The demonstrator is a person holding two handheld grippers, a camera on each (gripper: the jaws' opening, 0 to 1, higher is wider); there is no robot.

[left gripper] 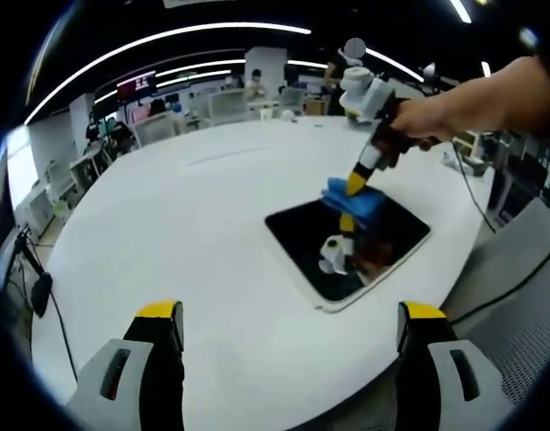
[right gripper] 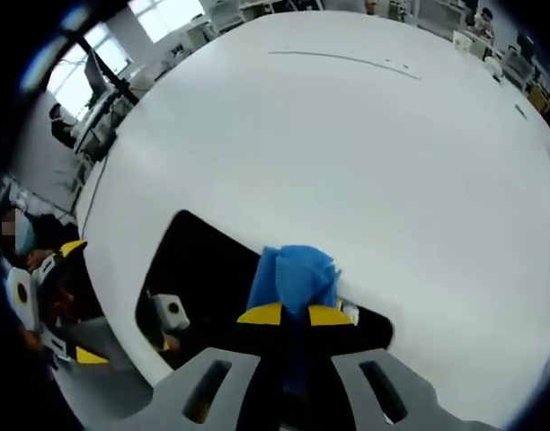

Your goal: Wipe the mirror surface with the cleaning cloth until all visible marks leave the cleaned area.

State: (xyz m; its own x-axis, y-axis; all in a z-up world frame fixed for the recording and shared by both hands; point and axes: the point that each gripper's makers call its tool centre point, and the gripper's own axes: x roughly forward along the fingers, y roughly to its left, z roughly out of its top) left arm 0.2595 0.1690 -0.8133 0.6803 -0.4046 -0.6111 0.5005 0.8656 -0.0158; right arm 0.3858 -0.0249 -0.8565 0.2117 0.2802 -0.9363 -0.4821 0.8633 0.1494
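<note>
A dark rectangular mirror [left gripper: 383, 235] with a pale rim lies flat on the round white table [left gripper: 185, 224], near its right edge. A blue cleaning cloth [left gripper: 358, 205] rests on the mirror's far end. My right gripper [left gripper: 354, 186], held by a hand reaching in from the right, is shut on the cloth and presses it down. In the right gripper view the yellow-tipped right gripper [right gripper: 295, 314] pinches the blue cloth [right gripper: 297, 269] over the mirror [right gripper: 199, 256]. My left gripper [left gripper: 291, 314] hovers open in front of the table, well short of the mirror, and holds nothing.
The white table [right gripper: 347, 135] stretches wide and bare beyond the mirror. The left gripper [right gripper: 77, 301] sits off the table's edge. A grey mesh chair [left gripper: 527, 296] stands at the right. Cables [left gripper: 468, 184] trail over the table's right edge. Office desks stand far behind.
</note>
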